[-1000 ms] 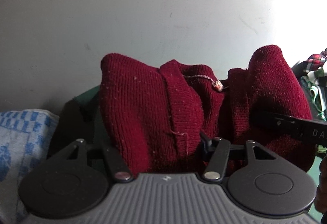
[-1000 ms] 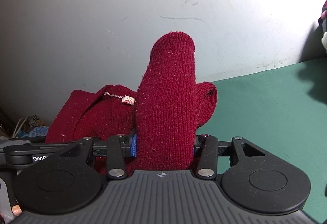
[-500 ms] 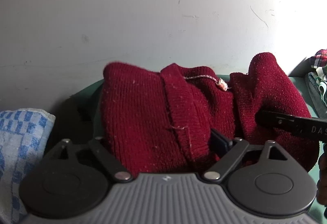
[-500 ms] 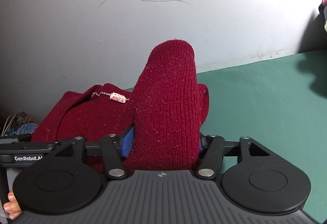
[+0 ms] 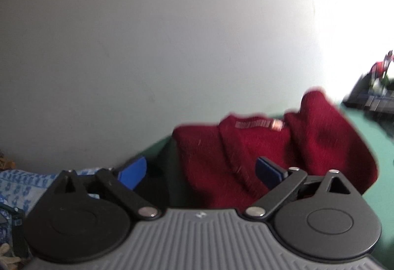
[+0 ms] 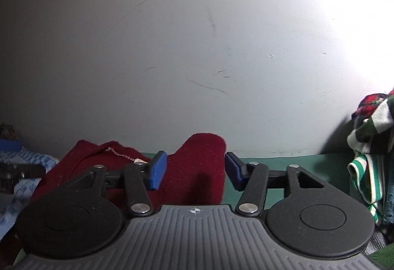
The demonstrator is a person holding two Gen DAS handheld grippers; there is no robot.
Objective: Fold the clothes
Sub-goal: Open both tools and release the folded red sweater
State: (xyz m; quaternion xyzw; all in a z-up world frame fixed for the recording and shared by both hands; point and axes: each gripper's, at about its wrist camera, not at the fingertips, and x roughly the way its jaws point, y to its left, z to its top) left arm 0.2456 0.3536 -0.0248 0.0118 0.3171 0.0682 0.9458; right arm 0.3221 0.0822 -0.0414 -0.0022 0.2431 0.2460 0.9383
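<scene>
Both claws have let go of the dark red knitted sweater (image 5: 258,147) since half a second ago, when each was clamped on a fold of it, and both have drawn back from it. Now the left claw (image 5: 200,171) stands wide open with its blue pads (image 5: 133,172) well apart, the sweater lying beyond and to the right of it on the green counter (image 5: 384,147), bunched in folds with a small tag (image 5: 276,125) at its collar. In the right wrist view, the right claw (image 6: 195,171) is likewise open, and a rounded hump of the sweater (image 6: 197,166) shows through the gap between its pads, beyond them and touching neither. A blue-and-white checked cloth (image 5: 22,181) lies at the near left, against the pale wall (image 6: 197,48). At the far right of the counter sits a heap of other clothes (image 6: 369,147), green-and-white striped with some red plaid. The left view is blurred.
</scene>
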